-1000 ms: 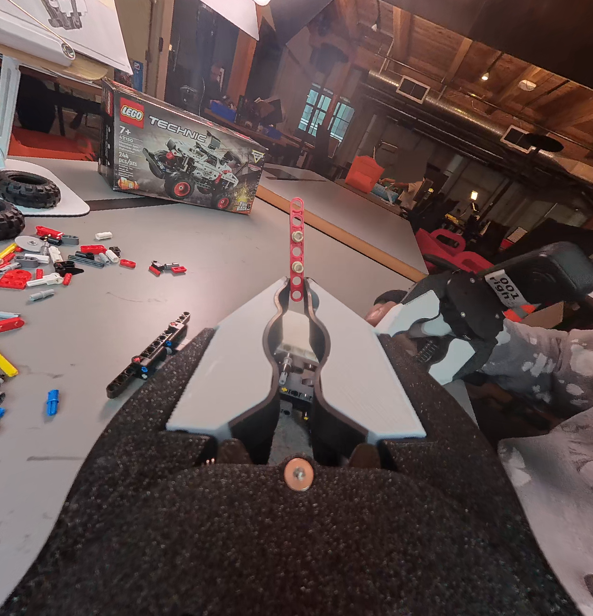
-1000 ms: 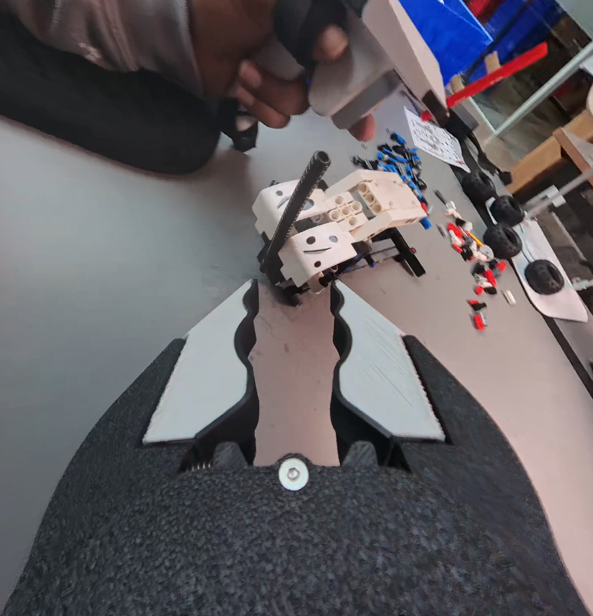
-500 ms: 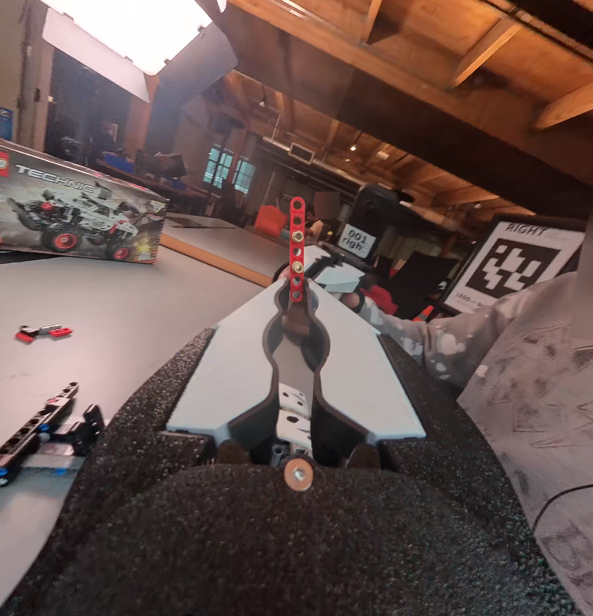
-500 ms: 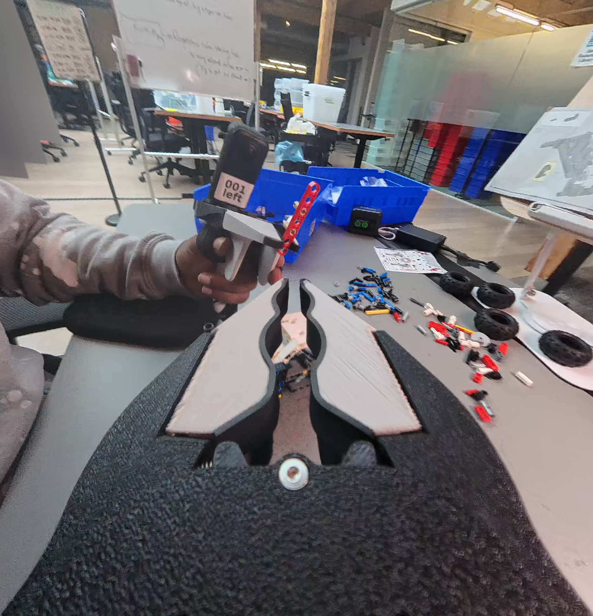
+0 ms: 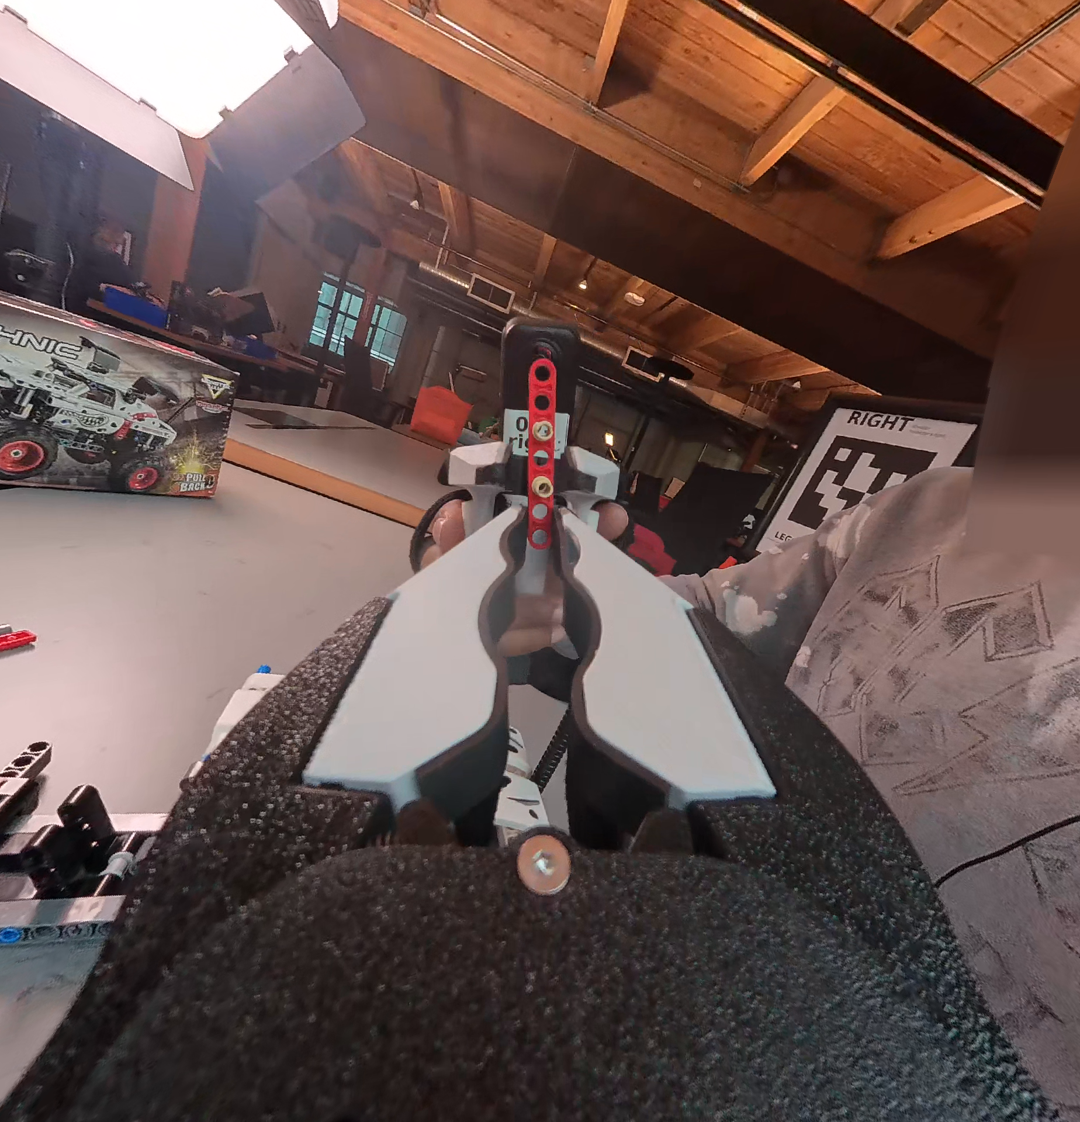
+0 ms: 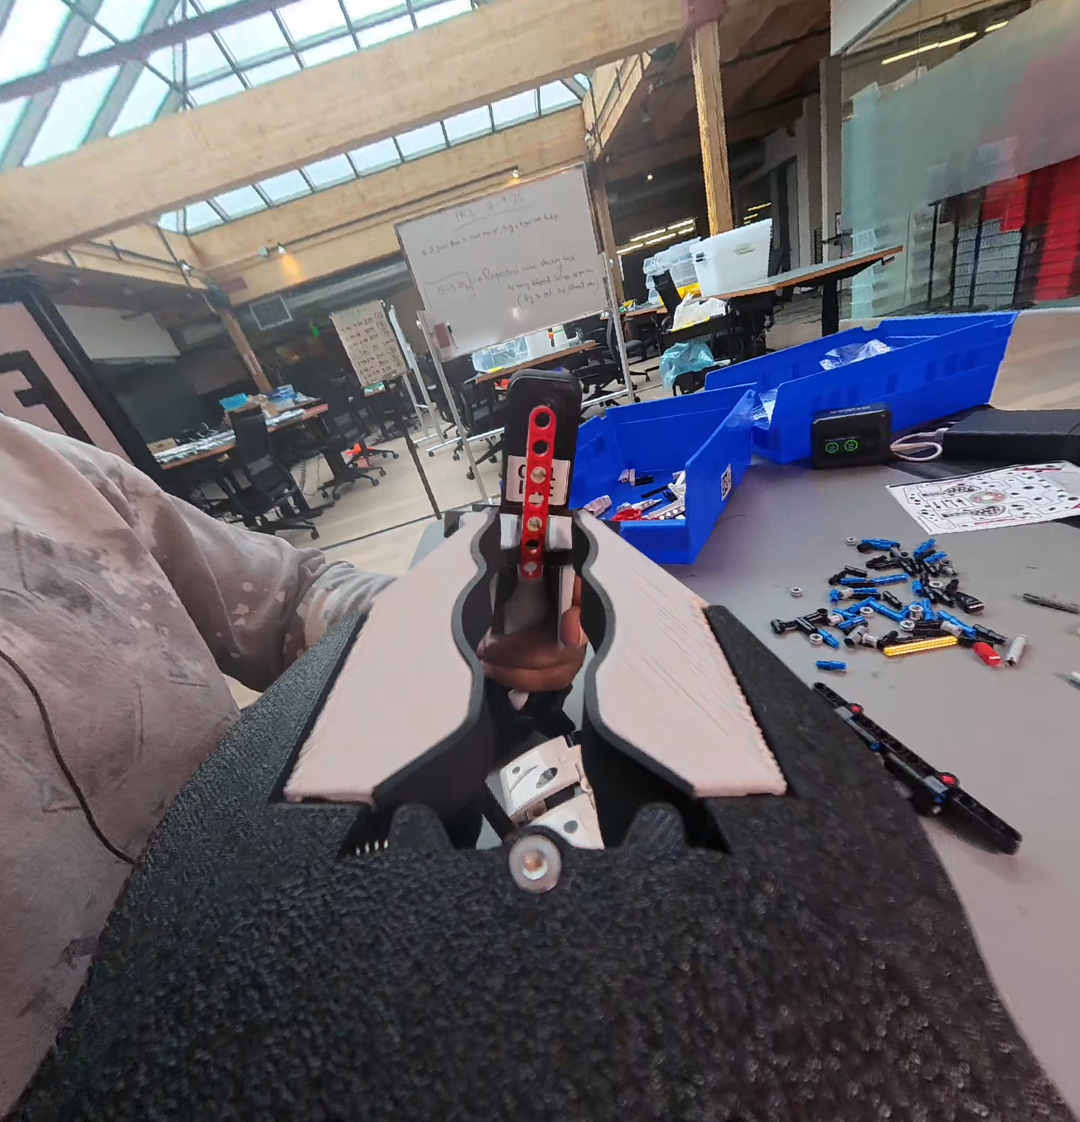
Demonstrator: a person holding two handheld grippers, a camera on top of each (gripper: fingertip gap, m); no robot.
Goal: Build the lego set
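The left gripper (image 5: 540,534) pinches the bottom end of a thin red lego beam (image 5: 540,449), upright beyond its tips. The right gripper (image 6: 534,546) faces it, jaws narrowed but apparently holding nothing. The beam looks light, stiff, slippery; grip its flat faces.

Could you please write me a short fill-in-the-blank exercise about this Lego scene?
1. The left gripper is shut on a beam whose colour is ___.
2. The two plastic bins are coloured ___.
3. The set's box appears only in the ___ wrist view.

Missing words: red; blue; left.
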